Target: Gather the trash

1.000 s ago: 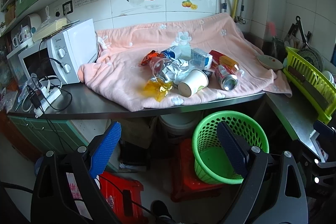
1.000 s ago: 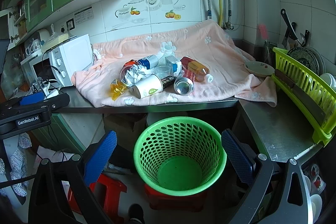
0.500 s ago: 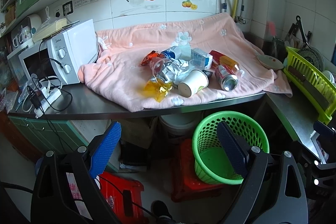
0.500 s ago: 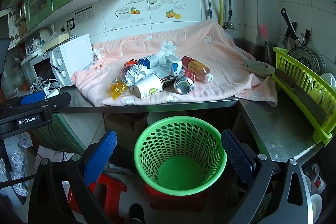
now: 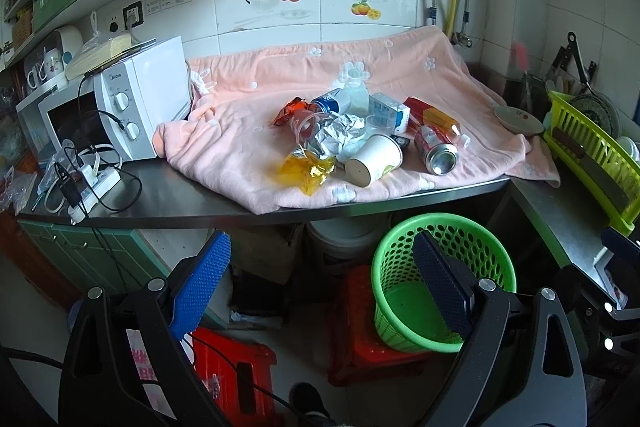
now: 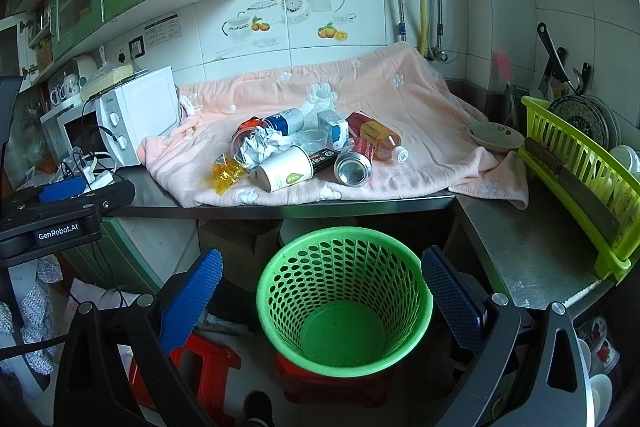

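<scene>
A heap of trash lies on a pink cloth (image 5: 248, 99) (image 6: 400, 107) on the steel counter: a white paper cup (image 5: 374, 159) (image 6: 285, 173), a drink can (image 5: 436, 154) (image 6: 354, 165), crumpled foil (image 5: 340, 135) (image 6: 260, 145), a yellow wrapper (image 5: 306, 171) (image 6: 226, 174), a small carton (image 5: 390, 113) (image 6: 334, 127) and a bottle (image 6: 380, 137). An empty green mesh bin (image 5: 442, 283) (image 6: 344, 301) stands on a red stool below the counter edge. My left gripper (image 5: 320, 287) and my right gripper (image 6: 322, 301) both hang open, low and well short of the trash, holding nothing.
A white microwave (image 5: 136, 103) and a power strip (image 5: 90, 187) with cables sit at the counter's left. A yellow-green dish rack (image 5: 588, 151) (image 6: 580, 171) and a bowl (image 6: 496, 137) are at the right. Red stools (image 5: 236, 375) stand on the floor. The left gripper's body (image 6: 60, 219) shows at the right view's left edge.
</scene>
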Tool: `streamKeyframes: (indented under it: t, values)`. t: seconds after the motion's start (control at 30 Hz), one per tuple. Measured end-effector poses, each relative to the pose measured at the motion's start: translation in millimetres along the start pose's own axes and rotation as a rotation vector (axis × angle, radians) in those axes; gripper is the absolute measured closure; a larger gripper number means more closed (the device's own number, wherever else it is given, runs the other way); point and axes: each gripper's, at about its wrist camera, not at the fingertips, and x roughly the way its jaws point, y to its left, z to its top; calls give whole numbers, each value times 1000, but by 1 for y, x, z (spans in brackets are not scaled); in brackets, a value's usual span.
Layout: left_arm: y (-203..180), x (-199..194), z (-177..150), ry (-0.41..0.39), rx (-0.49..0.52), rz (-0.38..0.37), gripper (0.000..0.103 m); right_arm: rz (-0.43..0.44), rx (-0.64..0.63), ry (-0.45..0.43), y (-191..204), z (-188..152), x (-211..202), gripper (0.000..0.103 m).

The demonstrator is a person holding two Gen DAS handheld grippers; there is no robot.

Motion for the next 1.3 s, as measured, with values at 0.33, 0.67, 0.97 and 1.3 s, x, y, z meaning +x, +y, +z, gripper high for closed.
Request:
streamKeyframes:
  t: [0.33, 0.67, 0.97, 1.3]
  values:
    - [3, 1, 2, -3, -3, 8, 12, 4, -6, -1, 0, 0, 1, 6]
    - [5, 5, 5, -6, -5, 11, 12, 5, -6, -2, 0, 1, 3, 6]
    - [4, 10, 15, -8, 0, 18, 12, 10, -6, 3, 1, 9, 14, 6]
    - [8, 26, 29, -6, 16, 23, 12, 8, 0, 17, 2, 21, 36, 6]
